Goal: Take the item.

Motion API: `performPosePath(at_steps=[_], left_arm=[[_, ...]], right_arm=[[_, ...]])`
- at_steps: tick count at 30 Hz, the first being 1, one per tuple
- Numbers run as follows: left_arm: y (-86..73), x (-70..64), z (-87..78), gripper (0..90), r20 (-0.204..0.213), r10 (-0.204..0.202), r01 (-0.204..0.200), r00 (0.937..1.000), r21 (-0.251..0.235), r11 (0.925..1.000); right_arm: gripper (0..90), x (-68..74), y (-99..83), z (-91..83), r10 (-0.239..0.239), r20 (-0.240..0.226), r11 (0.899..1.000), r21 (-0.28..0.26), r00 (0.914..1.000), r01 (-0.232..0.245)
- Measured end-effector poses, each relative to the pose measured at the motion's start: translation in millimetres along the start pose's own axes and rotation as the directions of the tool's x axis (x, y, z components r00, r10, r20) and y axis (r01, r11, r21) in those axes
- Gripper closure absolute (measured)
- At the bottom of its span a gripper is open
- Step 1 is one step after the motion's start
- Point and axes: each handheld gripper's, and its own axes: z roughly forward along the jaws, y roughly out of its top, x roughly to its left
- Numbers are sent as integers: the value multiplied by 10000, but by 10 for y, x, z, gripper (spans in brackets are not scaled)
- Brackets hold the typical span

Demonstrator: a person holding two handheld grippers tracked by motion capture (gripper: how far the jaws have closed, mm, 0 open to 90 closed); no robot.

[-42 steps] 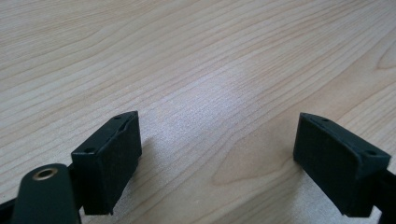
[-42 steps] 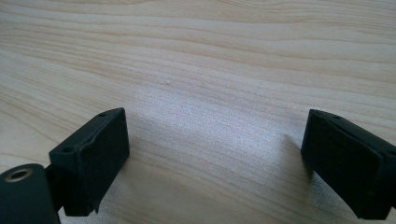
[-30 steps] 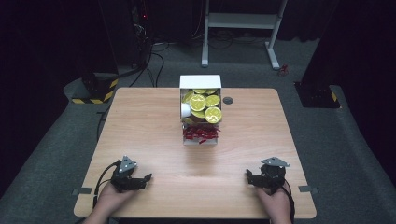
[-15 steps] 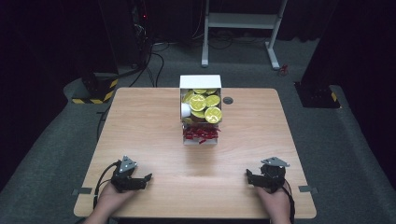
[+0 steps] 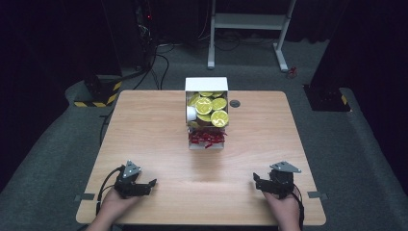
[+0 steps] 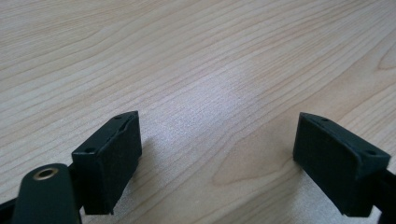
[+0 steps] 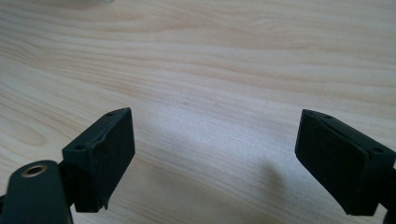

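- The white box (image 5: pixel 207 84) stood at the 12 o'clock end of the table (image 5: pixel 144 125), right at the far edge, its open top facing me.
- Yellow round pieces (image 5: pixel 211 109) filled its far part, and a heap of small red pieces (image 5: pixel 207 138) lay in its near part.
- A white cup-like thing (image 5: pixel 191 113) sat at the box's 9 o'clock side among the yellow pieces; I could not tell what it was.
- A small dark round spot (image 5: pixel 235 103) marked the tabletop just beside the box at its 3 o'clock.
- My left gripper (image 5: pixel 149 184) rested near the table's 7 o'clock corner, well apart from the box, jaws pointing toward 3 o'clock.
- In the left gripper view, my left gripper (image 6: pixel 218 161) had its jaws spread wide with bare wood between them, gripping nothing.
- My right gripper (image 5: pixel 256 180) rested near the 5 o'clock corner, jaws pointing toward 9 o'clock, also well apart from the box.
- In the right gripper view, my right gripper (image 7: pixel 215 161) was likewise released, jaws wide over bare wood.
- The two grippers faced each other across the near edge, well apart.
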Motion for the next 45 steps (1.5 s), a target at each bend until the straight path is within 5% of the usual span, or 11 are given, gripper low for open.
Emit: performPosePath(at_steps=[18, 45], left_arm=[[1, 5, -1, 152, 53, 59, -59, 10000, 51, 10000], [0, -7, 3, 145, 68, -6, 5, 10000, 34, 10000]], right_arm=[[120, 258, 55, -99, -794, -570, 9957, -532, 9952, 764], [176, 441, 584, -351, -1318, -1058, 9780, -1763, 9856, 1119]])
